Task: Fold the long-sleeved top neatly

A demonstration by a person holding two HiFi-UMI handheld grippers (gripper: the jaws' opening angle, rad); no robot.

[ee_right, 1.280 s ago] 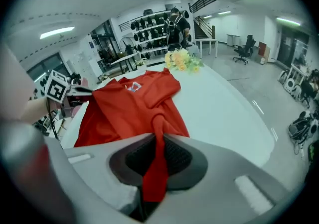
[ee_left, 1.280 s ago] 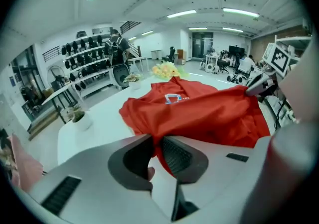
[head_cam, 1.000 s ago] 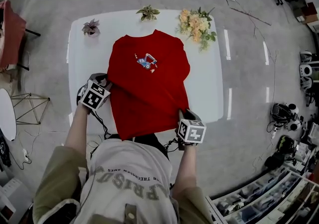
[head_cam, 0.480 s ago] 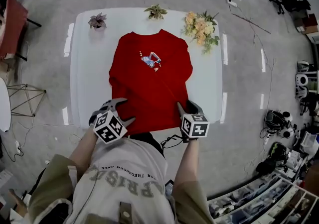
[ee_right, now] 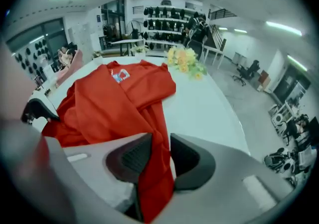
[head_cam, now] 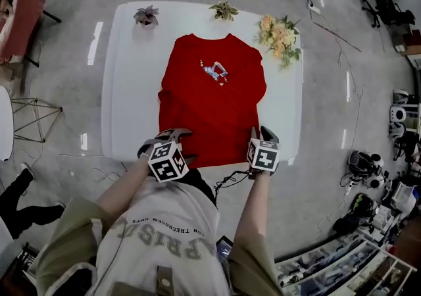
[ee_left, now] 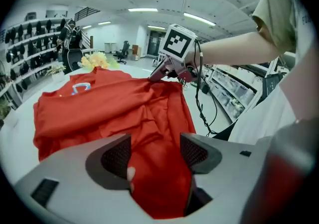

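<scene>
White worktop (head_cam: 131,91) carries the red long-sleeved top (head_cam: 210,107) at frame centre, with its hem toward the lower edge. Only the head view shows its full outline and the flowers (head_cam: 279,35) at upper right. Left gripper (ee_left: 155,153) view: fingers spread, hem cloth loose between them, not pinched. Right gripper (ee_right: 160,156) view: fingers have just been closing and now pinch the hem corner. I cannot read the chest print (head_cam: 215,71).

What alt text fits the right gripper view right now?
The right gripper has just been closing its jaws on the near edge of a red long-sleeved top, which lies rumpled on a white table. Yellow flowers sit at the table's far end.
</scene>
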